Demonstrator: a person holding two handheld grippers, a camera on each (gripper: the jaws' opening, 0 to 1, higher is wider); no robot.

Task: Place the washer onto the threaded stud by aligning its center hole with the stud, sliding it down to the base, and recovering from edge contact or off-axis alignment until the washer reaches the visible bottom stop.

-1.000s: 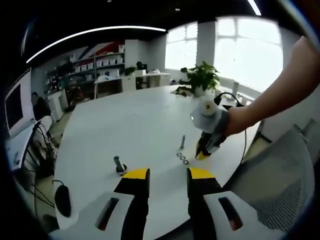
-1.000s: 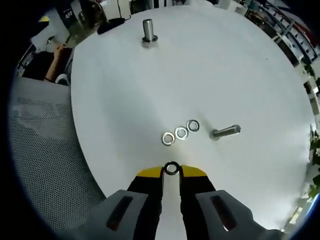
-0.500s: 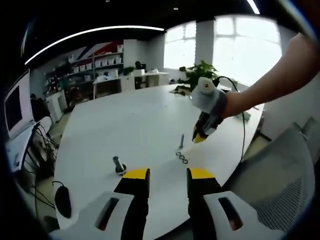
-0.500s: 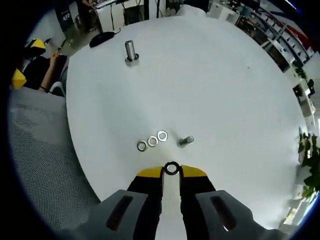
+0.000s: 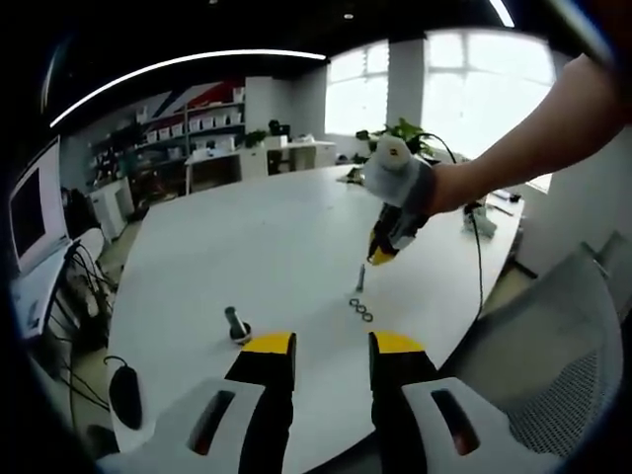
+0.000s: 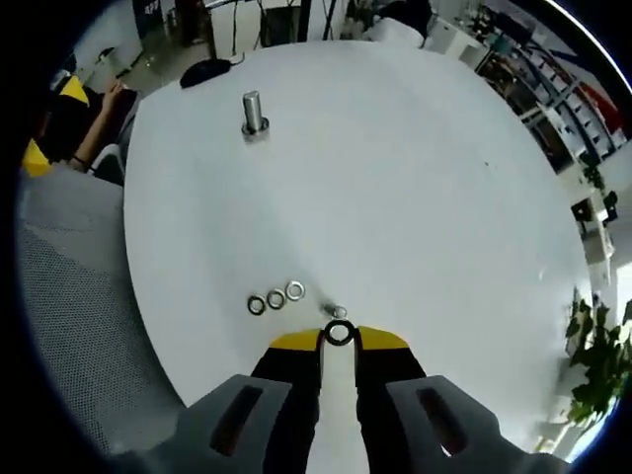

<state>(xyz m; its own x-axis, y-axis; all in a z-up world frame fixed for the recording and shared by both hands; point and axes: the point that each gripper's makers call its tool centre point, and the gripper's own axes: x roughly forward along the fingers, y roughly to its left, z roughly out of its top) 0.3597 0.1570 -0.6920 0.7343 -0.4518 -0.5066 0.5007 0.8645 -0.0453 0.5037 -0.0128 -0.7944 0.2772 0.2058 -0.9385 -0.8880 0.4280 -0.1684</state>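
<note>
The right claw (image 6: 339,337) grips a washer (image 6: 339,334) at its tips, above the bench (image 6: 415,168), well apart from the upright stud (image 6: 254,112). The left claw (image 5: 332,345) hangs released.

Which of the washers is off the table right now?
The washer pinched between the right gripper's jaws; it looks dark-rimmed. The three others lie in a row on the table.
</note>
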